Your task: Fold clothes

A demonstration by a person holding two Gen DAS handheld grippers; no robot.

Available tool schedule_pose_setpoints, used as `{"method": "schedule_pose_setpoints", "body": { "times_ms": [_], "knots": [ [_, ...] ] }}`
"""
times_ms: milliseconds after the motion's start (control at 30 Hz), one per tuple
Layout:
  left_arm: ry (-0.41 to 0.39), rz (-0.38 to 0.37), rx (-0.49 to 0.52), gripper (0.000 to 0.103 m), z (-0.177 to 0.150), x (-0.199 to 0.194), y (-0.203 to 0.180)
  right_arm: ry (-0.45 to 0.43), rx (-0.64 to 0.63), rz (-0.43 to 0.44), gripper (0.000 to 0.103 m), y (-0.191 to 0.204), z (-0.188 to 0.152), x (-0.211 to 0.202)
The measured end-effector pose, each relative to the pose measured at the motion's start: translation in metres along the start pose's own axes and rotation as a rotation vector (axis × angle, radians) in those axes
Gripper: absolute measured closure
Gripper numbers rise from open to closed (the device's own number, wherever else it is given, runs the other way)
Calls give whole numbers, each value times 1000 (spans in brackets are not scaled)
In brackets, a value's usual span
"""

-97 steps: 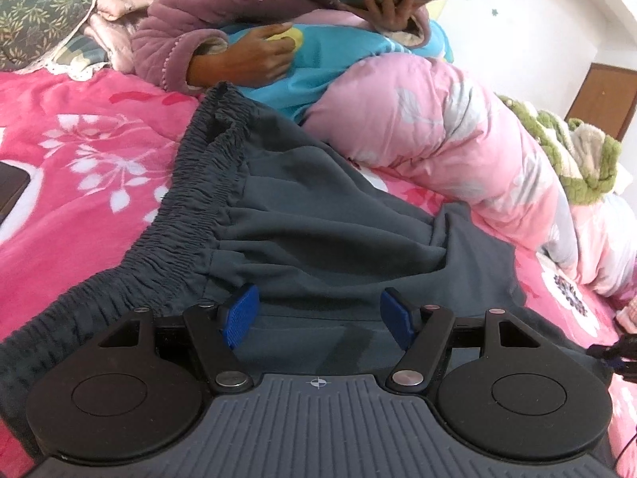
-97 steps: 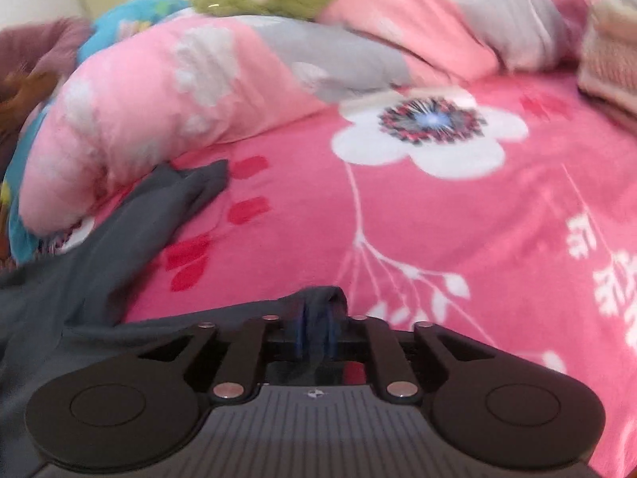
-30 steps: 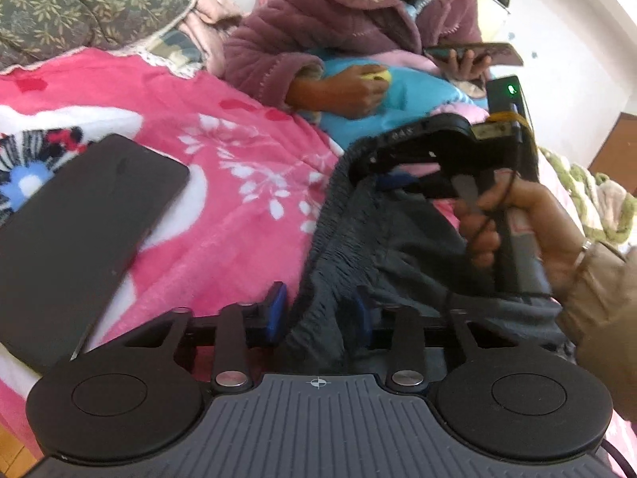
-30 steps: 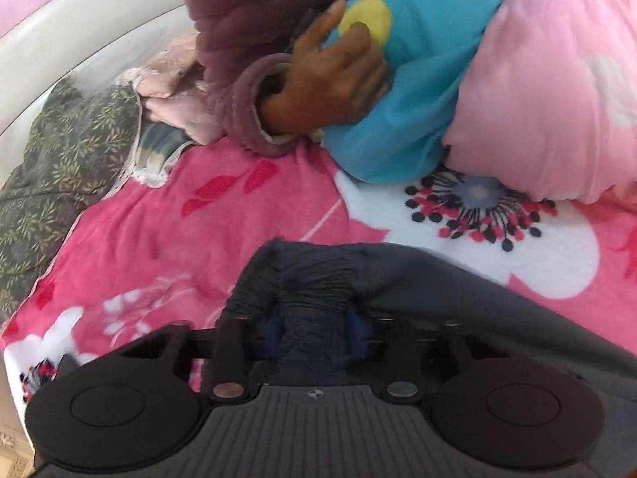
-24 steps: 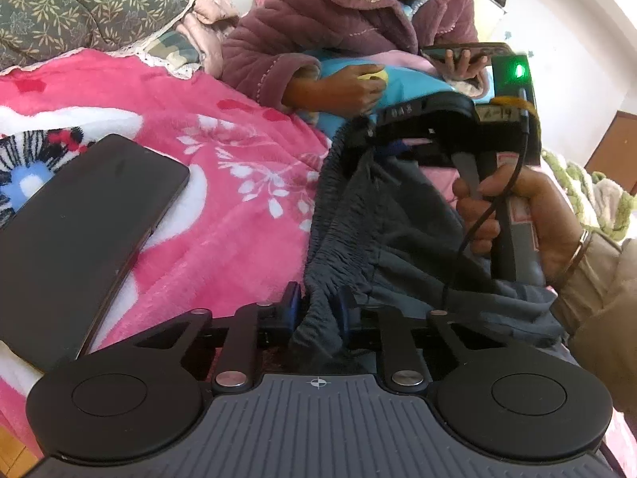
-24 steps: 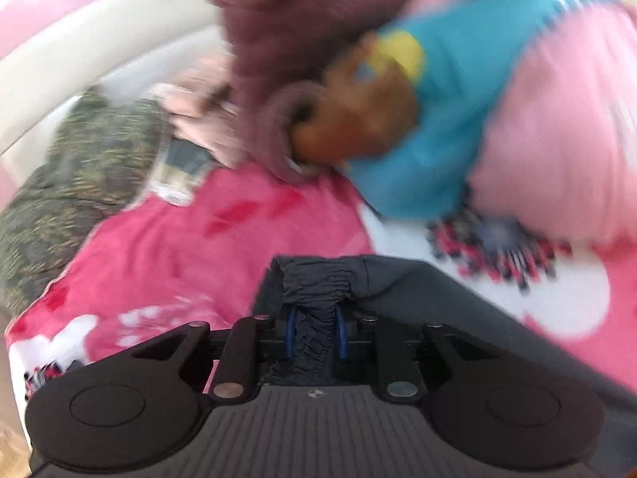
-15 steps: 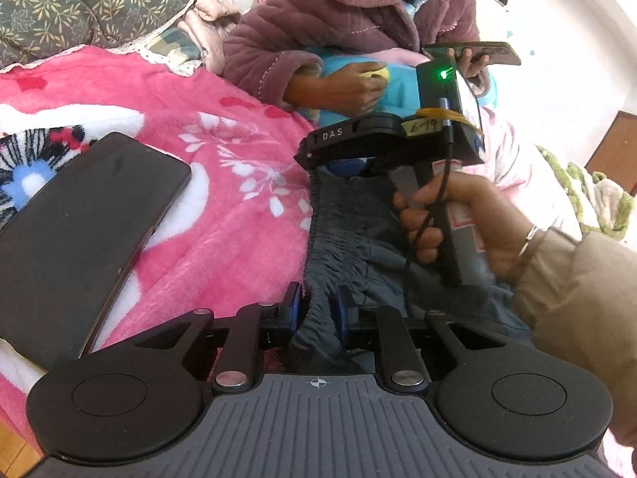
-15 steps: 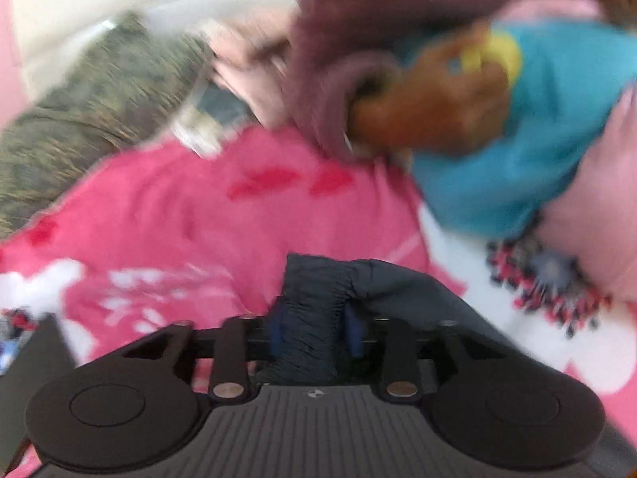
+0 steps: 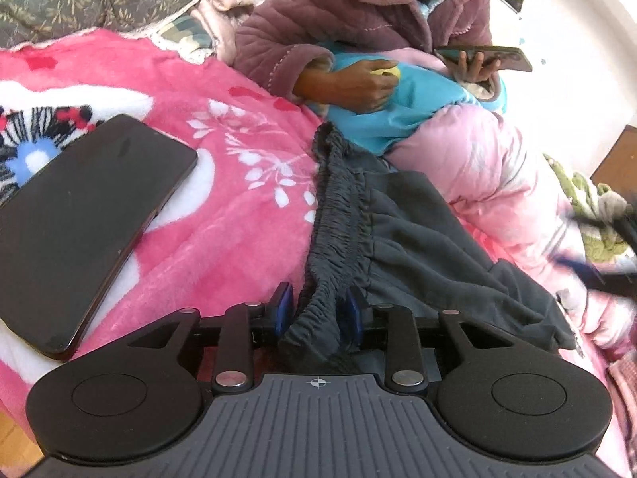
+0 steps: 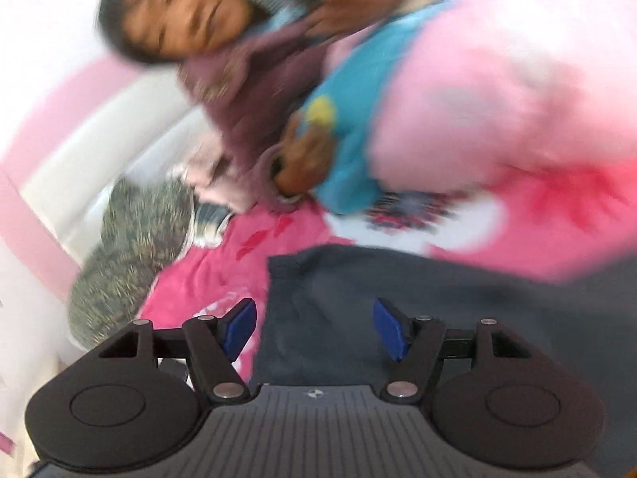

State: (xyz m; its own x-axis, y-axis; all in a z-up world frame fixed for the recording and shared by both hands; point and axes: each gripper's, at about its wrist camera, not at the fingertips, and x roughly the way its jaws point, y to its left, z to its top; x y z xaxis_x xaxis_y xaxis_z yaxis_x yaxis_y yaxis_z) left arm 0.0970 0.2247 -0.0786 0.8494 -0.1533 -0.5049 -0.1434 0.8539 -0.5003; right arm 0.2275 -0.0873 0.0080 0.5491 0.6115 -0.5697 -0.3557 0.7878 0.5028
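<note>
The left gripper (image 9: pixel 317 312) is easing its jaws apart, yet its blue pads (image 9: pixel 283 310) are pressing the gathered elastic waistband of the dark grey fabric trousers (image 9: pixel 402 235), which are lying on the pink floral plush blanket (image 9: pixel 223 207) and running from the gripper toward 12 o'clock. A flat black rectangular tablet (image 9: pixel 79 223) is resting on the blanket at 9 o'clock. At 12 o'clock a person in a quilted purple jacket (image 9: pixel 358 20) is sitting and holding a phone (image 9: pixel 483 57).

The right gripper (image 10: pixel 314 328) is widening its jaws, nothing is clamped between them; the grey trousers (image 10: pixel 398 290) are lying beneath and past them in this blurred view.
</note>
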Motion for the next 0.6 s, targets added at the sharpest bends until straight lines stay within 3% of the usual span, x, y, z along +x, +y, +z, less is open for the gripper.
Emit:
{"method": "schedule_pose_setpoints", "body": {
  "times_ms": [133,233,333,400,600],
  "knots": [
    [-24,28,-2,83,-4,2,1,-97,133,-127,35,-58,-53,-107],
    [-40,61,14,81,-6,5,-5,-148,316,-262,35,-109,-108,-176],
    [-52,98,30,78,-9,4,-14,-183,486,-341,35,-148,-160,-224],
    [-52,106,22,71,-10,1,-16,-198,564,-381,35,-165,-190,-249],
    [-33,97,-24,62,-19,-16,-15,-222,661,-285,35,-179,-242,-285]
  ]
}}
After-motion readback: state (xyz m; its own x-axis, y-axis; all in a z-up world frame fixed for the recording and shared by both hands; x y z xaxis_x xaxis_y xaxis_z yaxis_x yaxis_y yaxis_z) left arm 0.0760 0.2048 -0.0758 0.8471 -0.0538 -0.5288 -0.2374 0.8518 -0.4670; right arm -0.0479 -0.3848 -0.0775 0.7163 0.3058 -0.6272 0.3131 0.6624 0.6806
